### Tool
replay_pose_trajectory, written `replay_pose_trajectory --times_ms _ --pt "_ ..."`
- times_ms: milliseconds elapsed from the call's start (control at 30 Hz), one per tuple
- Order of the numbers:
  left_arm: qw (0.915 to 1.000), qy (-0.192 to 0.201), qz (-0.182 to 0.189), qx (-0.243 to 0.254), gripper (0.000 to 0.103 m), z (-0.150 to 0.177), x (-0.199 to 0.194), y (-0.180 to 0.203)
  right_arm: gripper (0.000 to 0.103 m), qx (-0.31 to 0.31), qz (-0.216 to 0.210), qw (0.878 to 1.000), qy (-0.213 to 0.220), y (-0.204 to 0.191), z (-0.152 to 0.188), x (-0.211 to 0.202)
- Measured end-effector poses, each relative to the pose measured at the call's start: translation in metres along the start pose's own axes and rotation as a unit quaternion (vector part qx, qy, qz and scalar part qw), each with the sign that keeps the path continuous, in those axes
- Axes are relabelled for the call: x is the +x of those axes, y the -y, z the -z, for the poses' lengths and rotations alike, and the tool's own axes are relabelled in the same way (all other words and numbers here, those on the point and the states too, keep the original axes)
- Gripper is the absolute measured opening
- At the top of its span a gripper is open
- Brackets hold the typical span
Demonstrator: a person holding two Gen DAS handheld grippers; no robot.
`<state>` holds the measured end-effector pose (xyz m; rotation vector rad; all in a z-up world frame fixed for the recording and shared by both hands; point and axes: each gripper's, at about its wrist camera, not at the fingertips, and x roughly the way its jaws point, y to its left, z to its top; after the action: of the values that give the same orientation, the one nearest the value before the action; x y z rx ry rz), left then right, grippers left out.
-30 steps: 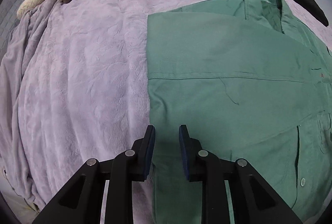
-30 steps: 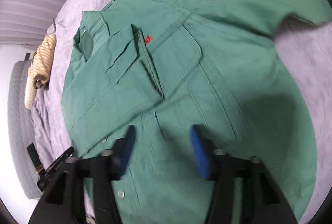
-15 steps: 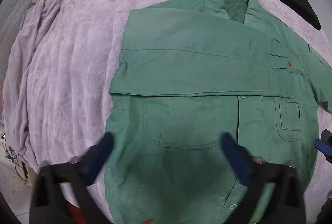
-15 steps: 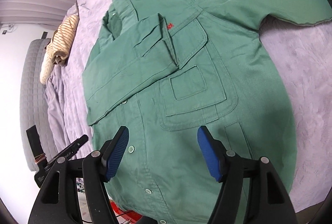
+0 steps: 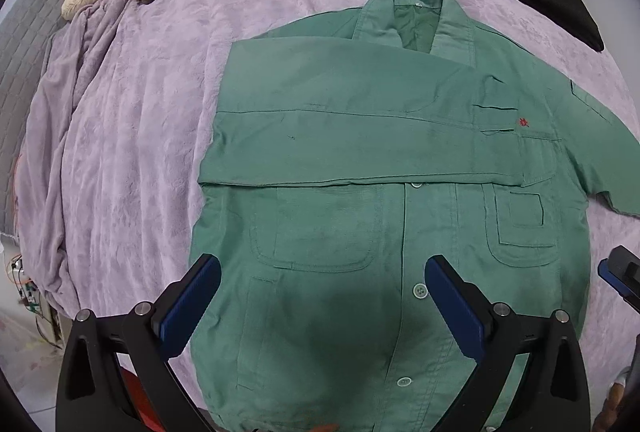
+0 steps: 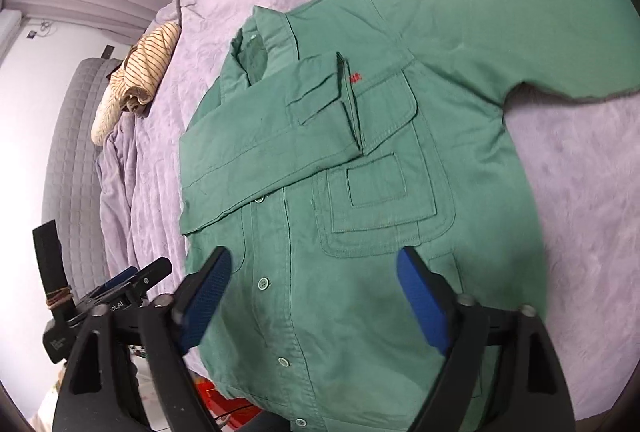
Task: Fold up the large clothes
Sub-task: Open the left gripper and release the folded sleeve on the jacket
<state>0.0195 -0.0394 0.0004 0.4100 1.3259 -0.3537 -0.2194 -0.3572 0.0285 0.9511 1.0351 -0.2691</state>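
The left gripper (image 5: 322, 272) points steeply down, its jaws spread wide and empty. The right gripper (image 6: 316, 264), at its 3 o'clock, has just been opening; nothing sits between its blue pads (image 6: 420, 296)

The left wrist camera looked steeply down from above the hem of the green jacket (image 5: 360, 232), facing its collar. The right wrist camera viewed the same jacket (image 6: 380, 192) at a shallower slant from the hem's other side. Both shared the folded sleeve, the lilac blanket (image 5: 140, 112) and the striped garment (image 6: 148, 48).
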Motion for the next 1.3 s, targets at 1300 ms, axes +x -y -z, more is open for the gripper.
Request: replay_pose_trajectory --times_ms 1300 --pt "0.9959 -0.032 0.046 0.071 0.102 0.002 0.003 0.090 0.103 0.019 -0.001 1.000 -0.024 0.046 -0.009 0.000"
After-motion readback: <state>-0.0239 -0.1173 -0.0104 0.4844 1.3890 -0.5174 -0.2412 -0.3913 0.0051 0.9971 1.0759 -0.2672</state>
